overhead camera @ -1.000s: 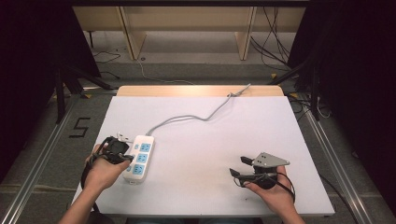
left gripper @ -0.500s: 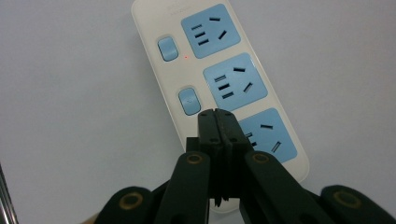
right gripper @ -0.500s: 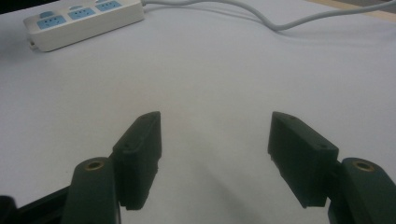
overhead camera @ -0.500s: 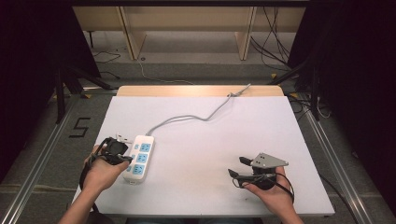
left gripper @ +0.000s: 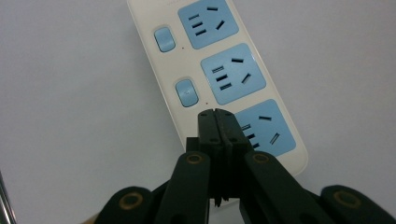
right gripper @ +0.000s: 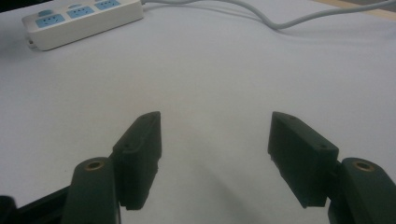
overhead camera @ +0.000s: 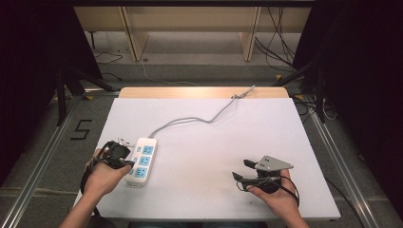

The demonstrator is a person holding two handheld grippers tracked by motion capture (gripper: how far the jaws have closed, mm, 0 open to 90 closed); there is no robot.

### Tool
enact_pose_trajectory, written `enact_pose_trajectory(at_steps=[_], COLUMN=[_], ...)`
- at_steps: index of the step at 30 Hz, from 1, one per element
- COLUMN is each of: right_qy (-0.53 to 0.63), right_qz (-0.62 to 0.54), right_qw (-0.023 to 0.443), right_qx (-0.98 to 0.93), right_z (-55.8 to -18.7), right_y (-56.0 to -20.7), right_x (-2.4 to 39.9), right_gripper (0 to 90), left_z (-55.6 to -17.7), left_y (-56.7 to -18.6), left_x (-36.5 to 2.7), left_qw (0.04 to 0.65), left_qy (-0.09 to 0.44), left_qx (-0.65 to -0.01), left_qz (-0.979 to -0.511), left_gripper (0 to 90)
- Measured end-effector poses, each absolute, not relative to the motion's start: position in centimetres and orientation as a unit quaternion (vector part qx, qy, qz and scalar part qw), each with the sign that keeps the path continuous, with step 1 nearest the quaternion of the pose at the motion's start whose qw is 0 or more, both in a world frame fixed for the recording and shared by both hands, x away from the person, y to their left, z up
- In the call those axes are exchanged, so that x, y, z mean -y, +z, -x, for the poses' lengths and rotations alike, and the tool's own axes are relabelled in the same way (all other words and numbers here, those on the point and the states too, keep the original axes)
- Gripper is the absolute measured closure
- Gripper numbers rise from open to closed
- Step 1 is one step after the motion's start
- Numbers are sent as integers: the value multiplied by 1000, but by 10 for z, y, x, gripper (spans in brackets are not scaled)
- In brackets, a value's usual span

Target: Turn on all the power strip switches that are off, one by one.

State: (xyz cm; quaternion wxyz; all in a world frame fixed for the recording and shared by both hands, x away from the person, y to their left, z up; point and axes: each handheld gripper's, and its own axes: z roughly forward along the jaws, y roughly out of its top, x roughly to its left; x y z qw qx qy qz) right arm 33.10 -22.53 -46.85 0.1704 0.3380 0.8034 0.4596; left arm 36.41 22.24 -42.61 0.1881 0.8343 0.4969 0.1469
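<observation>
A white power strip point(overhead camera: 142, 160) with three blue sockets and small blue switches lies at the table's left; its grey cable point(overhead camera: 204, 118) runs to the far edge. My left gripper point(overhead camera: 124, 163) is shut, its tips hovering over or touching the strip's near end by the nearest switch; in the left gripper view the closed jaws point(left gripper: 217, 122) point at the strip point(left gripper: 219, 70) between the last switch and the last socket. My right gripper point(overhead camera: 241, 172) rests open at the table's right front. In the right gripper view its jaws point(right gripper: 215, 135) stand wide apart over bare table, the strip point(right gripper: 79, 21) far off.
The white table point(overhead camera: 214, 156) has a wooden strip along its far edge. Beyond it stand shelf legs and loose cables on the floor. A "5" mark point(overhead camera: 81, 129) is on the floor to the left. Metal rails run along both sides.
</observation>
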Motion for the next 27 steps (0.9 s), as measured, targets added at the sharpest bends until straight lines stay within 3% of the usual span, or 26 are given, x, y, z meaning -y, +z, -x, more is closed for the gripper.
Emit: enact_pose_trajectory(at_steps=[27], right_qy=[460], right_qz=[-338], right_qw=[173], right_qx=[-802], right_z=[-331], right_y=[-468], right_x=[227], right_gripper=[359], left_z=[-369], left_y=[-436], left_x=[-225], left_qw=[153], left_qy=[130], left_qx=[-507], left_qz=[-838], left_gripper=[897])
